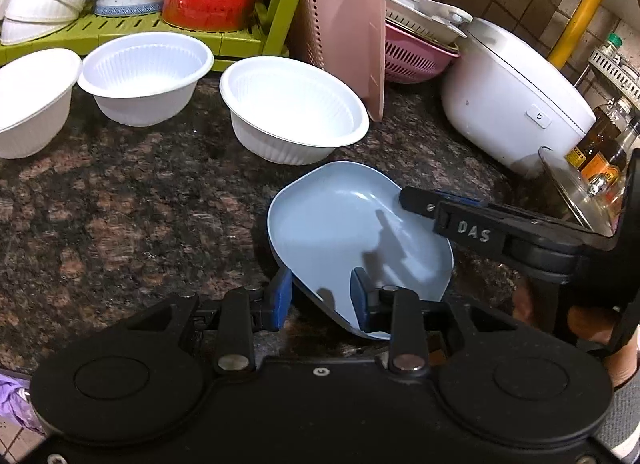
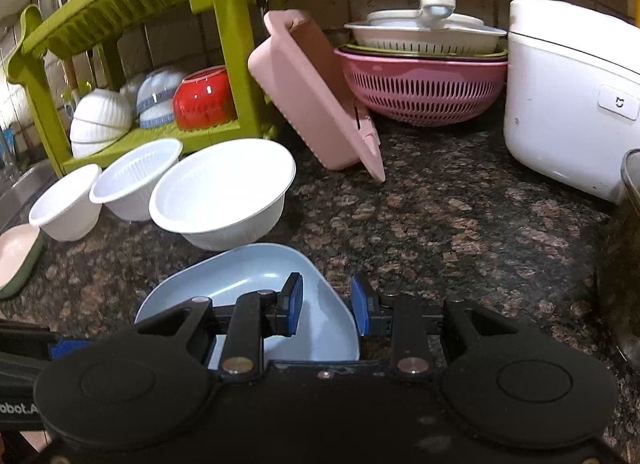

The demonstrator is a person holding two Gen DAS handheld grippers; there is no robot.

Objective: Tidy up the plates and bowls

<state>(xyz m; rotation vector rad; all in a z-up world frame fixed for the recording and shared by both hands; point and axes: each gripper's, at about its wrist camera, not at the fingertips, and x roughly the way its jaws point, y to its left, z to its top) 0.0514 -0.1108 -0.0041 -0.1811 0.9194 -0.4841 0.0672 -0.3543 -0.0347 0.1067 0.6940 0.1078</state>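
Along the left, a lime-green plastic dish rack [image 2: 120, 24] closes off the back of the speckled brown granite counter [image 1: 120, 204], and three white ribbed plastic bowls [image 1: 148, 76] stand in a row before it; the open stone in front of them and to the right toward the white rice cooker [image 2: 568, 92] is free. The pale blue rounded ceramic plate [image 1: 344, 216] lies tilted near the counter's front edge, just in front of the nearest white bowl. The left gripper [image 1: 320, 296] straddles the plate's near rim, pads spread, not visibly pressing. The right gripper [image 2: 326, 304] likewise brackets the plate's right rim, its fingers parted; whether either pad touches cannot be told. Only the right wrist view shows a pink-and-green dish [image 2: 16, 260], cut off at the left border, and the rack's upper tier of plates.
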